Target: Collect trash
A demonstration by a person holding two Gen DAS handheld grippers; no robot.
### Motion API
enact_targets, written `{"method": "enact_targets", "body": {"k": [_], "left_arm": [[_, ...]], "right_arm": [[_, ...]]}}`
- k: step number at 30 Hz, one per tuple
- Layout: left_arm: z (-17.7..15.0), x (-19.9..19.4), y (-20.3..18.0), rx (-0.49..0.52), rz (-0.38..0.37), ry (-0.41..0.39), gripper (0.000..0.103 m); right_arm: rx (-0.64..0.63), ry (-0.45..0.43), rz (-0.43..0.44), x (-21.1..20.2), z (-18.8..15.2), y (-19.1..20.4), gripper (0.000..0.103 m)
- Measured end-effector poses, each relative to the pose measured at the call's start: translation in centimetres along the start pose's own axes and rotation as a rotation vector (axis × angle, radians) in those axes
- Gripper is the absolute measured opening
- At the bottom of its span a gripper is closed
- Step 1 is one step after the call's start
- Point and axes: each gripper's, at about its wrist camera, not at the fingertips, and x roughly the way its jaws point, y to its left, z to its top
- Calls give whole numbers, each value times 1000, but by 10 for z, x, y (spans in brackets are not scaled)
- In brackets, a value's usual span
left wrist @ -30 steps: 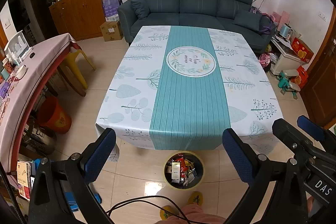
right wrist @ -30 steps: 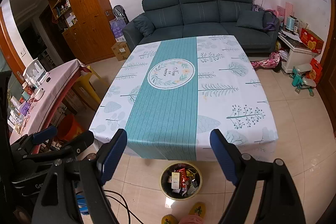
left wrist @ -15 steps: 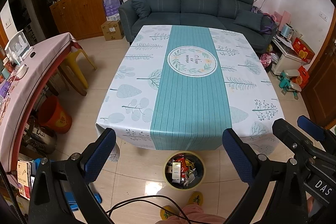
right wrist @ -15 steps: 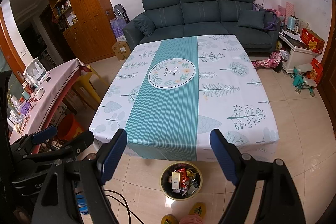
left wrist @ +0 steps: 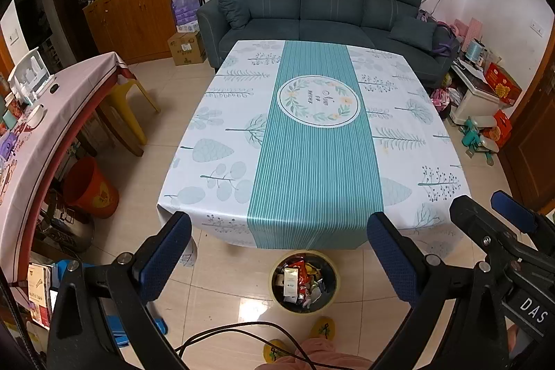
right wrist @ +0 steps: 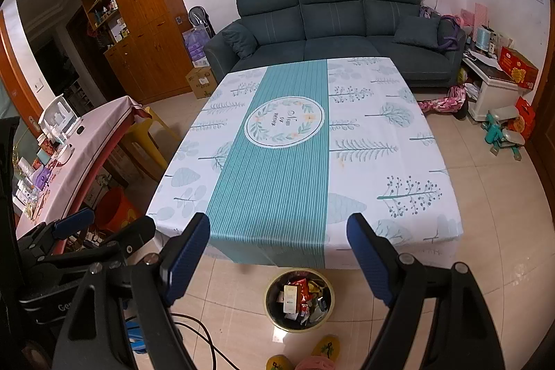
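The table with its teal-striped cloth fills the middle of the frame; below its near edge, at lower centre, the bin sits packed with wrappers; left gripper and right gripper both gape wide, holding nothing

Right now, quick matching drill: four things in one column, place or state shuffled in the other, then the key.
1. trash bin
2. sofa
3. orange bucket
4. left gripper

A. against the far wall
B. open, holding nothing
C. on the floor at the table's near edge, full of wrappers
D. under the side table on the left

Pairs: 1-C, 2-A, 3-D, 4-B
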Motion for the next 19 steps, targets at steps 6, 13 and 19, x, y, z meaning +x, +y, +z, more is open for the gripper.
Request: {"method": "enact_targets", "body": {"k": [6, 13, 19], "left_arm": [[1, 1, 1, 0, 0, 1, 100], [1, 2, 1, -3, -2, 7, 100], [4, 7, 0, -10, 4, 15, 100]], "right_arm": [[-1, 1, 0, 1, 1, 1, 82], [1, 2, -1, 1, 0, 2, 82], [2, 4, -1, 1, 0, 2, 82]]}}
